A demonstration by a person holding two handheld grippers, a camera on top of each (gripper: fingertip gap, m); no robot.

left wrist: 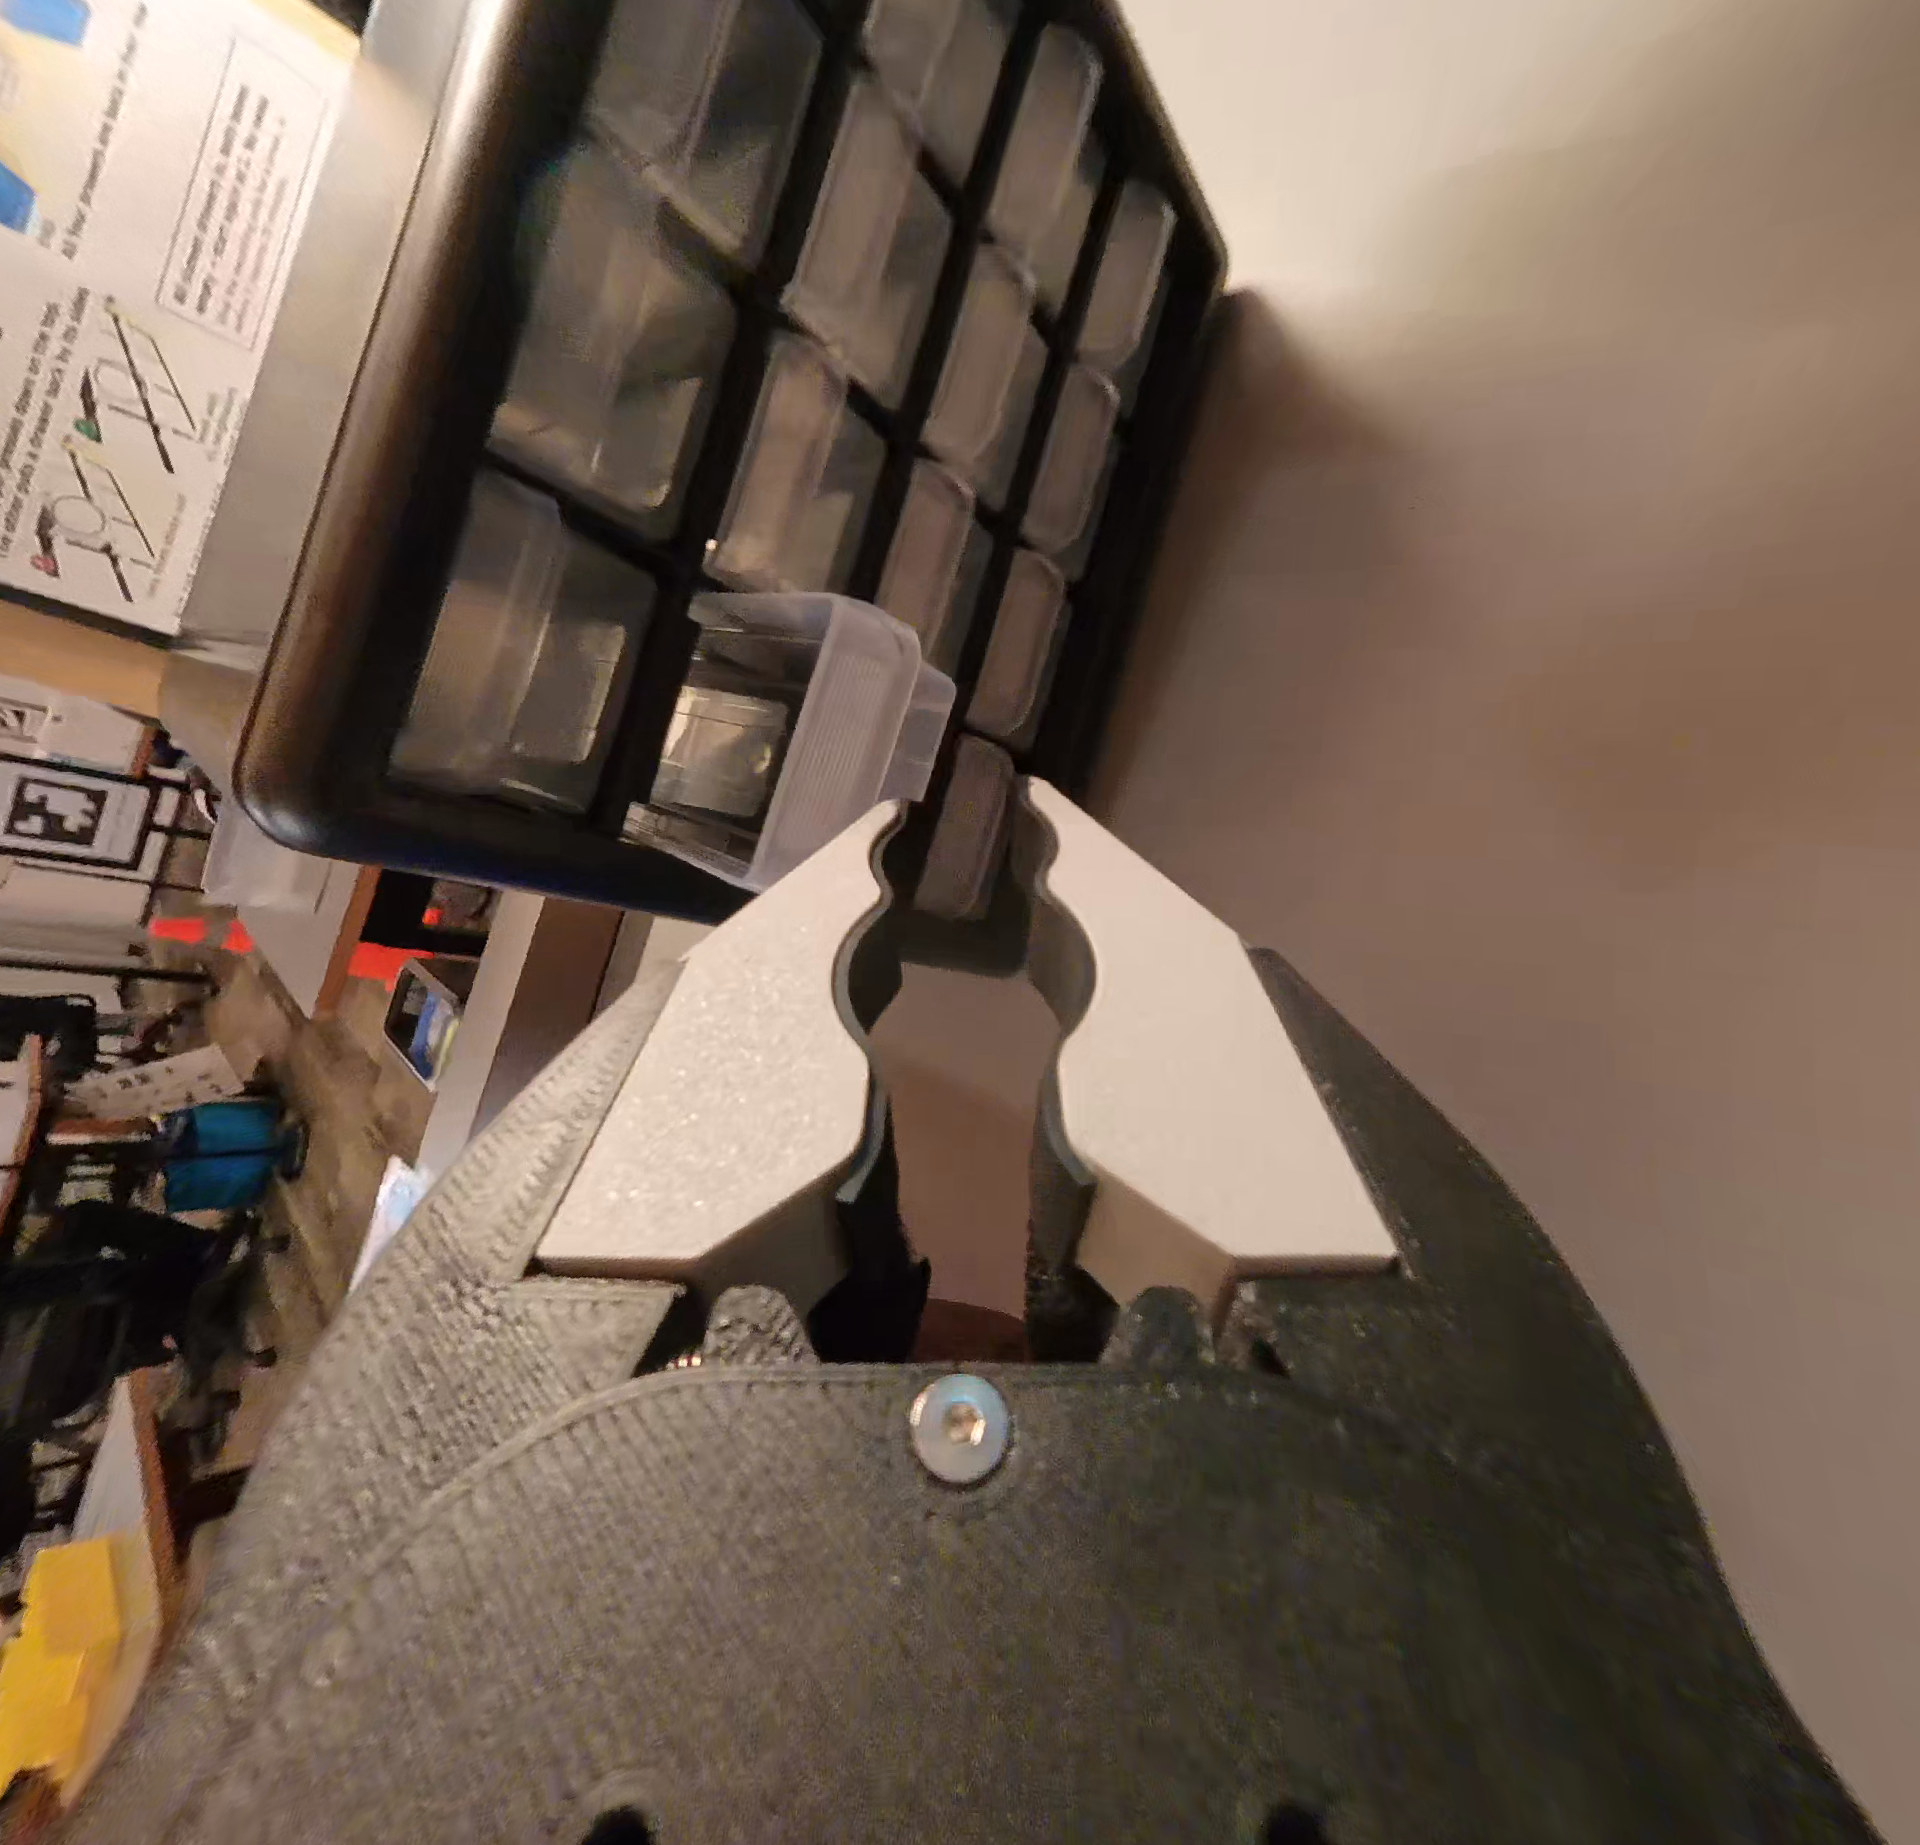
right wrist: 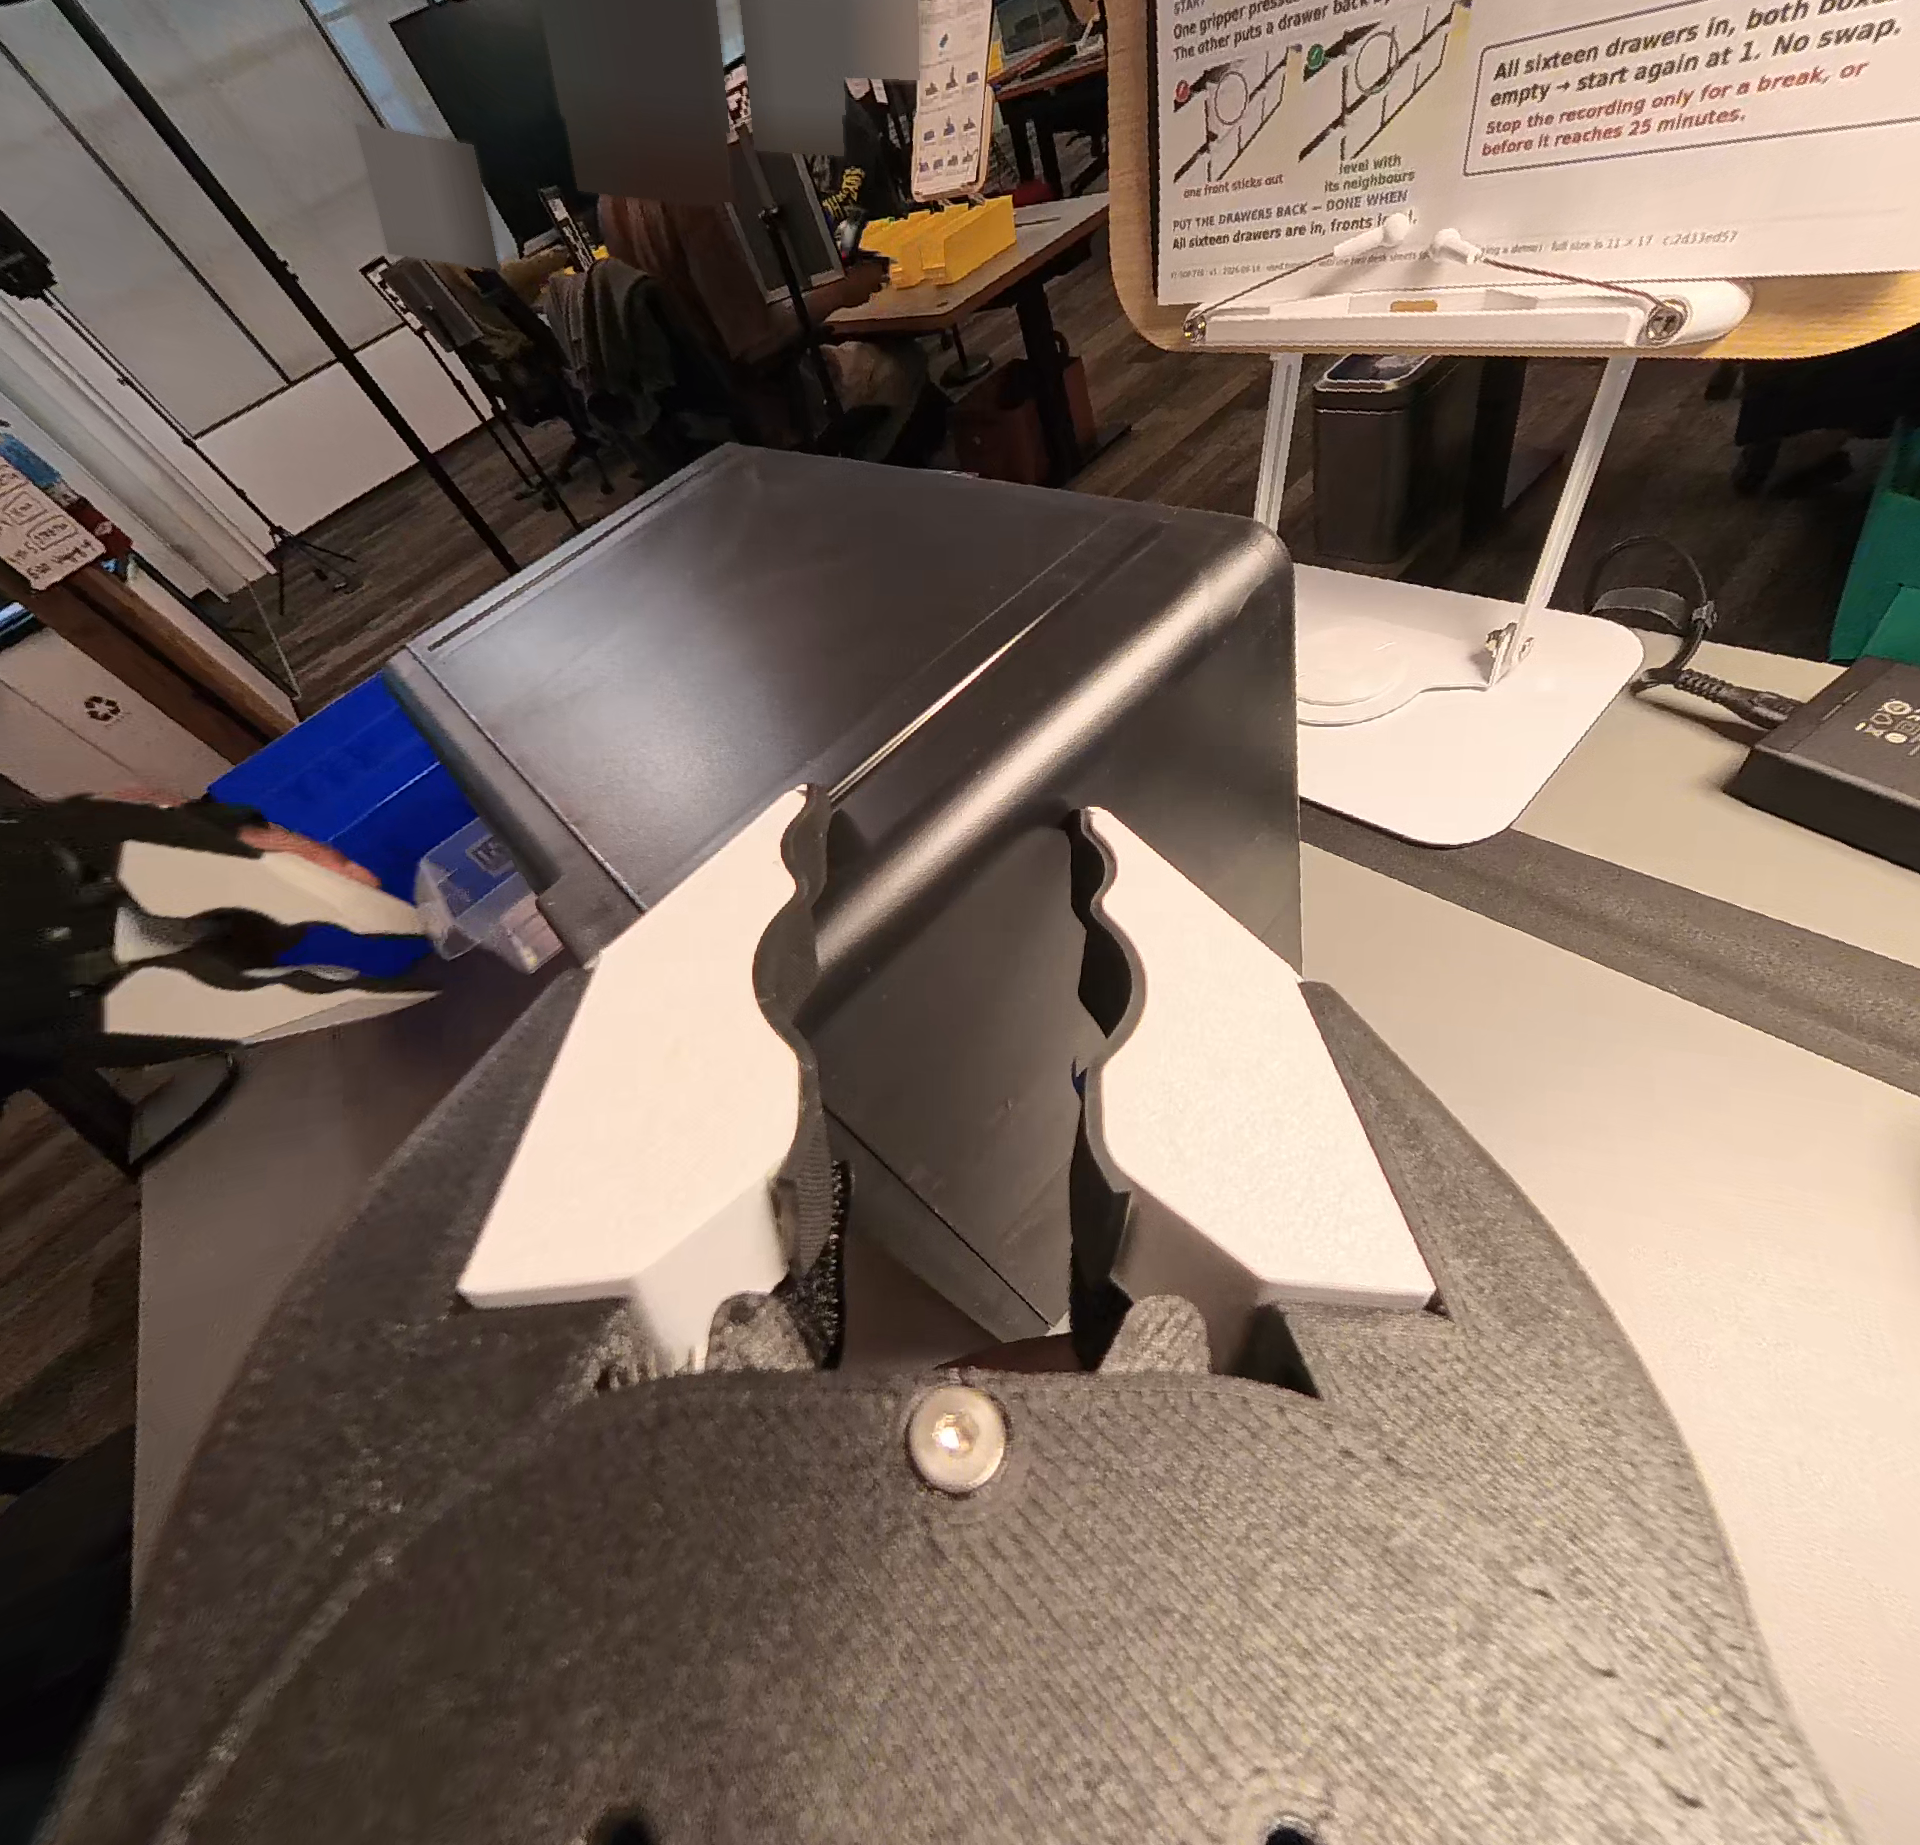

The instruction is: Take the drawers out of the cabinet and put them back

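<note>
Left gripper (left wrist: 961, 824) nearest: jaws narrowed, nothing clamped, beside part-drawn clear drawer (left wrist: 821, 725). Drawer's long axis runs into cabinet (right wrist: 831, 652). Right gripper (right wrist: 951, 829) spread over cabinet's top edge.

A big white paper sheet (right wrist: 1538, 91) with black and red writing and small drawings stands on a white stand (right wrist: 1455, 320), just behind the black cabinet (right wrist: 831, 652). The same sheet (left wrist: 135, 289) shows beside the cabinet (left wrist: 343, 548) in the left wrist view, too blurry to read. Right of the cabinet, a black box (right wrist: 1849, 756) on the bench (right wrist: 1662, 1172) has little white signs. Far left of the cabinet, a white bin (right wrist: 94, 725) has a recycling sign.
</note>
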